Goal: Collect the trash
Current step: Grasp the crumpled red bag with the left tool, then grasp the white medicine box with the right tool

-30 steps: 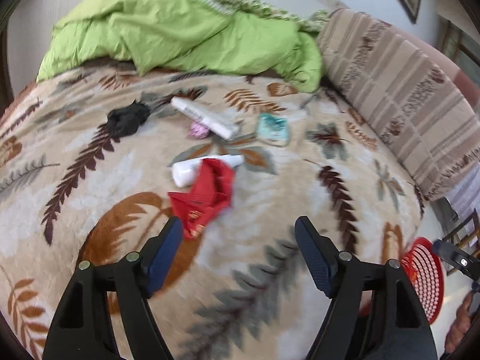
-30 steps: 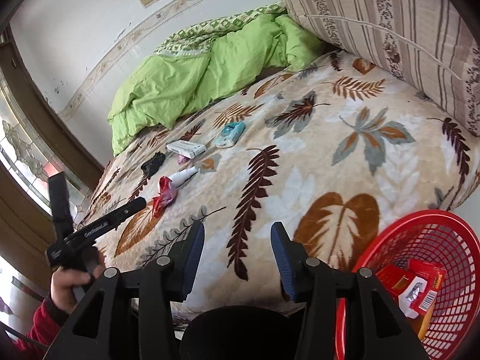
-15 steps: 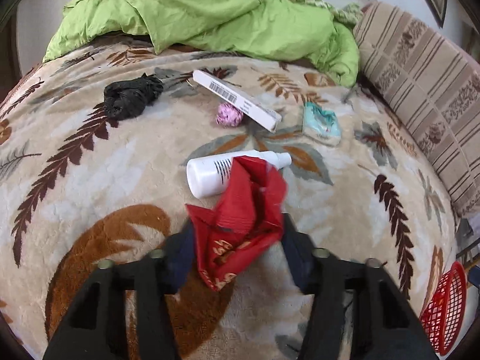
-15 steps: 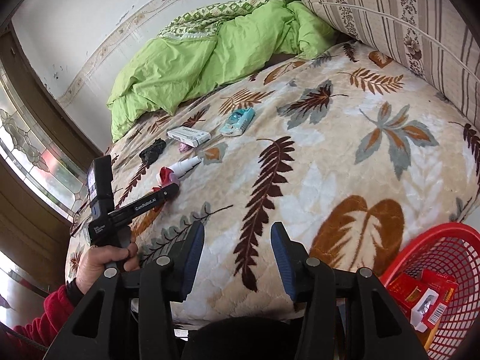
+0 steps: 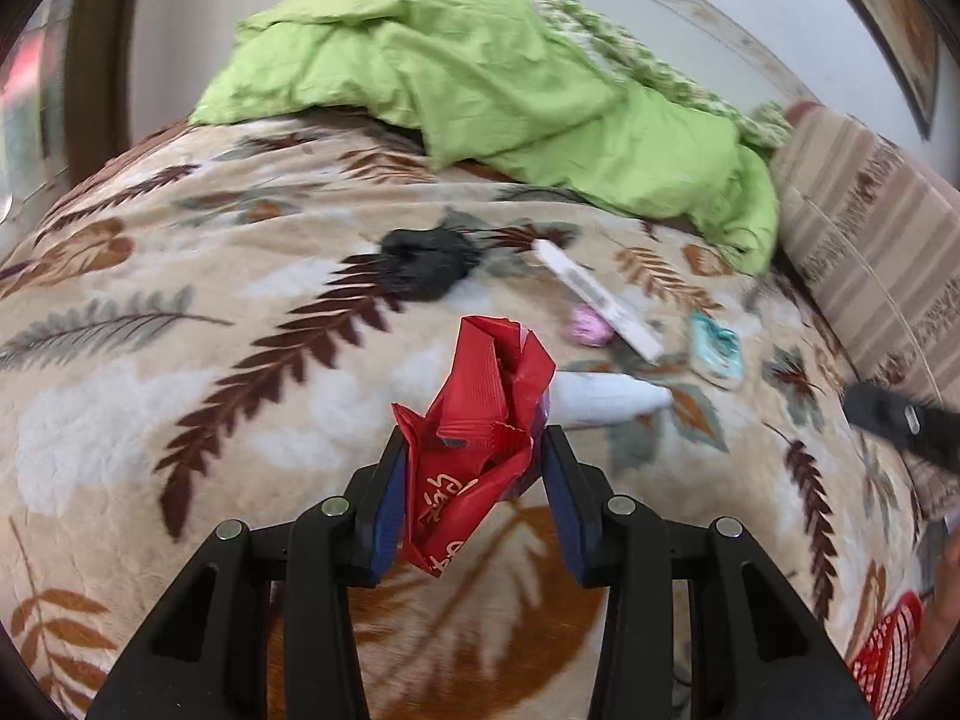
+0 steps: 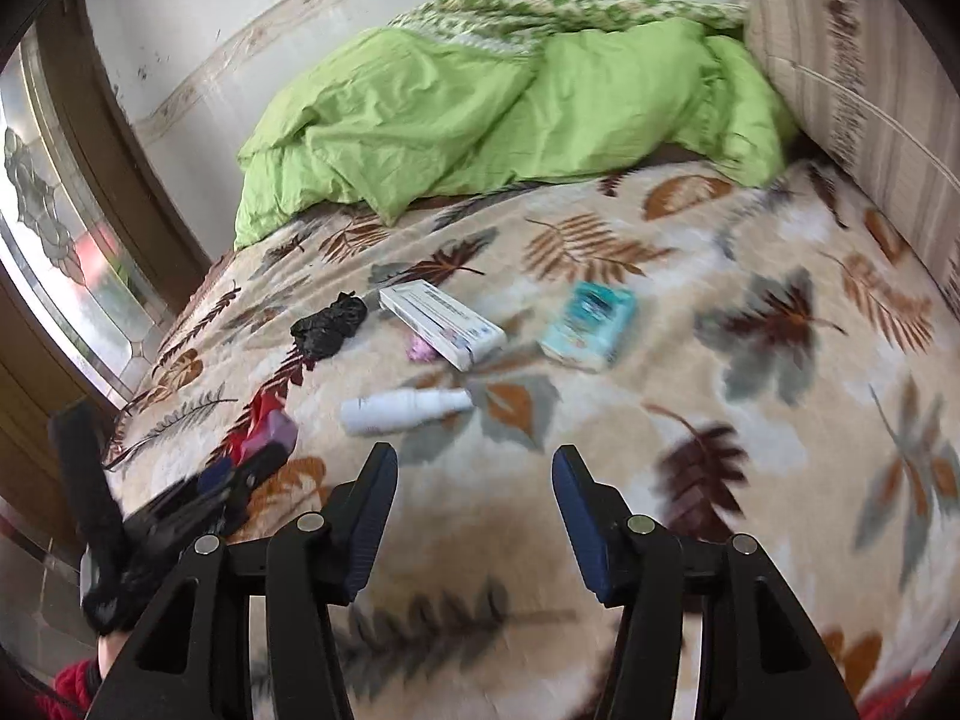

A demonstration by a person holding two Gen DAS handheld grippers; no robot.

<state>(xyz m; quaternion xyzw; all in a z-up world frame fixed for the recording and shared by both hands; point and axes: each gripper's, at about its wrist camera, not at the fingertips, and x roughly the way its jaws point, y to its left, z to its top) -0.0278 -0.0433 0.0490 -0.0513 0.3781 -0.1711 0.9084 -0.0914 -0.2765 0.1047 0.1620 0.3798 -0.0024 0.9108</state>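
Observation:
My left gripper (image 5: 474, 468) is shut on a crumpled red wrapper (image 5: 480, 414) and holds it just above the leaf-patterned blanket (image 5: 180, 420). In the right wrist view the left gripper (image 6: 240, 468) shows at the left with the red wrapper (image 6: 258, 420). My right gripper (image 6: 474, 480) is open and empty over the blanket (image 6: 720, 420). On the bed lie a white bottle (image 6: 402, 408), a white box (image 6: 444, 324), a teal packet (image 6: 591, 324), a pink wad (image 6: 420, 351) and a black crumpled bag (image 6: 330, 324).
A green duvet (image 5: 510, 84) is heaped at the back. A striped cushion (image 5: 870, 228) stands at the right. A red basket (image 5: 882, 660) shows off the bed's lower right edge. A window (image 6: 54, 252) is at the left.
My left gripper closed on the red wrapper and lifted it off the blanket. My right gripper swung left over the bed, away from the red basket, and stayed open.

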